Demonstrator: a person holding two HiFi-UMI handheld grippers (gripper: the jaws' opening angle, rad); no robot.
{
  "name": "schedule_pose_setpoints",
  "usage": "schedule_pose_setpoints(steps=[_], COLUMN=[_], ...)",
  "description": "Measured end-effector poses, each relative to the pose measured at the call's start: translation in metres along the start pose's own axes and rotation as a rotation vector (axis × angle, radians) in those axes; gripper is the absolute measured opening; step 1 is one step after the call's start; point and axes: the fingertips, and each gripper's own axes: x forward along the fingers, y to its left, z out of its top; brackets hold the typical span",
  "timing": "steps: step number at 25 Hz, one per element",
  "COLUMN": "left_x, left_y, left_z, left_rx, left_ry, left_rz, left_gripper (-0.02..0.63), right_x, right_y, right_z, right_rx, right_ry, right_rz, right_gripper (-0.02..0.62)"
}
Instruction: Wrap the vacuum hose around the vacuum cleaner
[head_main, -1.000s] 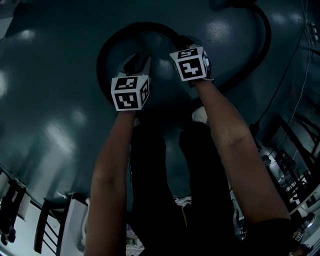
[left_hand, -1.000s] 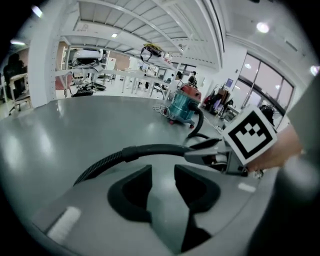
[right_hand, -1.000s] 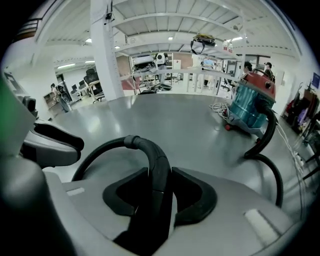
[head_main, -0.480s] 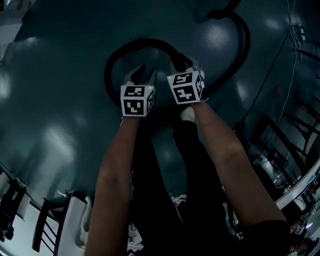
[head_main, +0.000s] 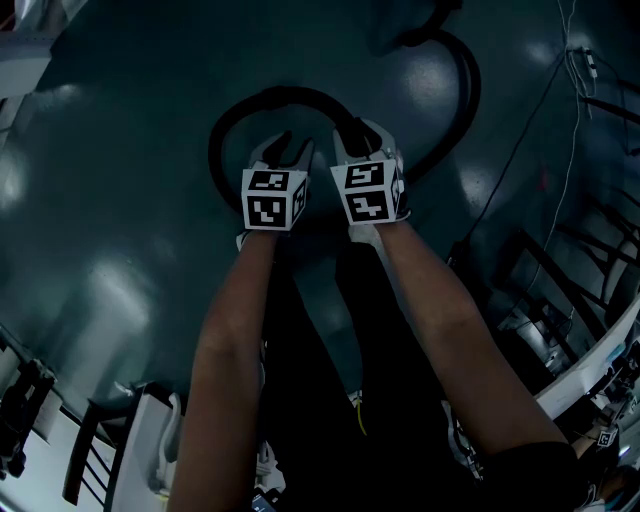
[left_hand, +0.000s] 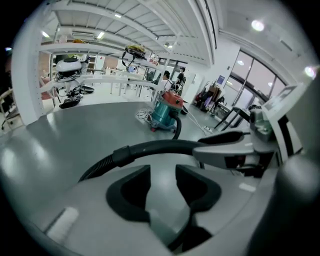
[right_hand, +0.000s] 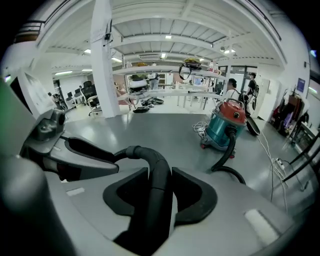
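Between the jaws of the right tool (right_hand: 160, 189), closed on it, sits the stiff bent end of the vacuum hose (right_hand: 159, 167), whose ribbed length, likely light and springy, trails ahead to the vacuum cleaner (right_hand: 224, 127) and seems best taken at its cuff (left_hand: 122, 154), just ahead of the empty left tool (left_hand: 162, 187), whose half-open jaws have just been widening.

hose (right_hand: 150, 156) in right tool (right_hand: 160, 173), vacuum cleaner (right_hand: 223, 128) beyond

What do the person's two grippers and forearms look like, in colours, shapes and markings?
The left gripper and the right gripper look alike: a light grey body with two dark, curved pads. Each carries a white cube printed with black square markers. No cables show on them. The forearms are bare, with no sleeves.
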Motion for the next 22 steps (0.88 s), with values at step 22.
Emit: schedule_pose_setpoints(steps=[22], left_x=[-0.004], left_y=[-0.078], left_z=[0.024], left_rx=[0.364], left_ry=[-0.042], left_rz=[0.119], left_gripper=[0.271], right_x=[-0.111], right_y=[-0.039], right_z=[-0.009], right_rx=[0.074], right_ry=[-0.075], right_rz=[-0.005], right_gripper=[0.15])
